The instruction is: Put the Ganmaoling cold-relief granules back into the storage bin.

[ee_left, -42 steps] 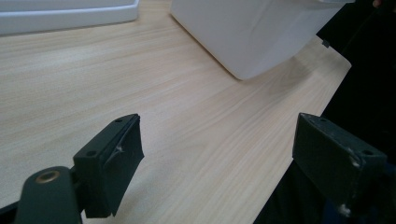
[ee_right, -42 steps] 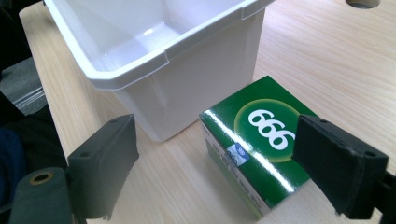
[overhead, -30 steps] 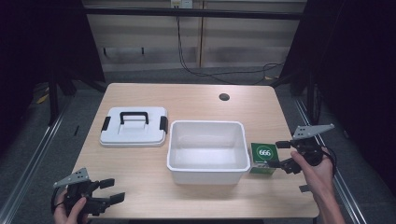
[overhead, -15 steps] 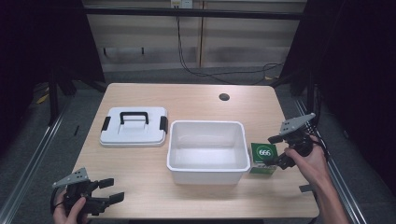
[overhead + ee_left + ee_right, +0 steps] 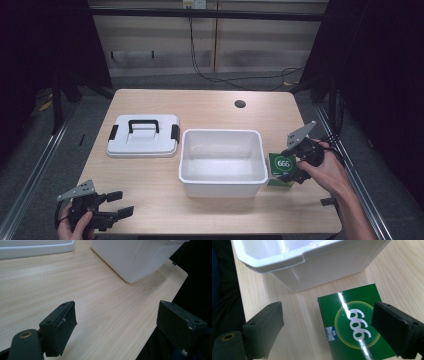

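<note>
Right tool [image 5: 289, 164] moved over green box [image 5: 280, 169], jaws apart; box flat.

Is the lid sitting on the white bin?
No, the lid lies flat on the table to the left of the open white bin.

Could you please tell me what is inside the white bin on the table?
The white bin looks empty: its bare floor shows, though its near wall hides a strip.

White lid [image 5: 143, 146] beside white tub [image 5: 222, 189]; green box [image 5: 280, 166] perhaps touching it.
</note>
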`<action>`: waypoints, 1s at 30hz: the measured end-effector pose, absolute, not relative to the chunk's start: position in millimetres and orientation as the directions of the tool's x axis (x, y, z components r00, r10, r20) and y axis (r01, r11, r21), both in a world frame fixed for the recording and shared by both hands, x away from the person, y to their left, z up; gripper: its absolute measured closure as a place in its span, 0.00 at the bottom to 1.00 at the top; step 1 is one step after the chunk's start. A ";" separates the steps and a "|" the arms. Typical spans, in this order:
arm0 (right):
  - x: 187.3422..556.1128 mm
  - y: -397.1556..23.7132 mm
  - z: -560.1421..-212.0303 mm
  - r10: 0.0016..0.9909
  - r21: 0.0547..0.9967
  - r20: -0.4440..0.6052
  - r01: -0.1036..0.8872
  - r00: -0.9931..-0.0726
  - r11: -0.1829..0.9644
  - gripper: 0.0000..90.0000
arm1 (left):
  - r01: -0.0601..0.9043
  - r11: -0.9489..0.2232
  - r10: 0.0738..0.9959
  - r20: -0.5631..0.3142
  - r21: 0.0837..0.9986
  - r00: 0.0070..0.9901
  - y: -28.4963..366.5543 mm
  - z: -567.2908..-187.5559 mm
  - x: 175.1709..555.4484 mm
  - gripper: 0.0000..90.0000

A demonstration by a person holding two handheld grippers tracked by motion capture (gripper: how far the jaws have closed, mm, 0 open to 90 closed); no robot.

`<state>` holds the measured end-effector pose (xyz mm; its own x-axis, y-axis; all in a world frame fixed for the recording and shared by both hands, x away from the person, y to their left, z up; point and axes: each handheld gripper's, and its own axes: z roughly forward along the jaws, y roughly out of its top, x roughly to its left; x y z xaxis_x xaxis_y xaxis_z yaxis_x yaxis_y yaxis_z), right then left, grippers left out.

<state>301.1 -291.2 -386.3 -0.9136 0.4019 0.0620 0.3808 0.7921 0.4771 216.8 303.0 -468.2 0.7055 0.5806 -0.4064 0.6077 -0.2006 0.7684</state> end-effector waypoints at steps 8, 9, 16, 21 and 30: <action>313.1 -278.4 -389.6 0.365 0.353 0.061 0.362 -0.929 0.863 0.10 | 0.608 -0.204 0.576 -0.409 0.767 0.708 302.9 -468.6 217.2 0.18; 314.8 -276.9 -390.4 0.351 0.337 0.056 0.349 -0.935 0.875 0.10 | 0.609 -0.203 0.576 -0.409 0.767 0.708 303.1 -468.7 217.4 0.18; 321.2 -271.9 -393.1 0.311 0.288 0.063 0.315 -0.948 0.904 0.10 | 0.611 -0.208 0.576 -0.410 0.764 0.708 302.2 -469.2 217.6 0.18; 327.3 -274.6 -394.4 0.293 0.254 0.051 0.296 -0.955 0.921 0.10 | 0.613 -0.207 0.578 -0.411 0.762 0.705 302.3 -469.8 218.0 0.18; 336.1 -275.0 -402.0 0.268 0.200 0.058 0.274 -0.962 0.941 0.10 | 0.612 -0.207 0.579 -0.409 0.763 0.705 302.8 -469.5 217.8 0.18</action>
<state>336.1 -275.0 -402.0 -0.9616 0.2683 0.0577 0.2744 0.9407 0.1996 217.8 302.8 -469.5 0.7054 0.5789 -0.4090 0.6122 -0.2069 0.7631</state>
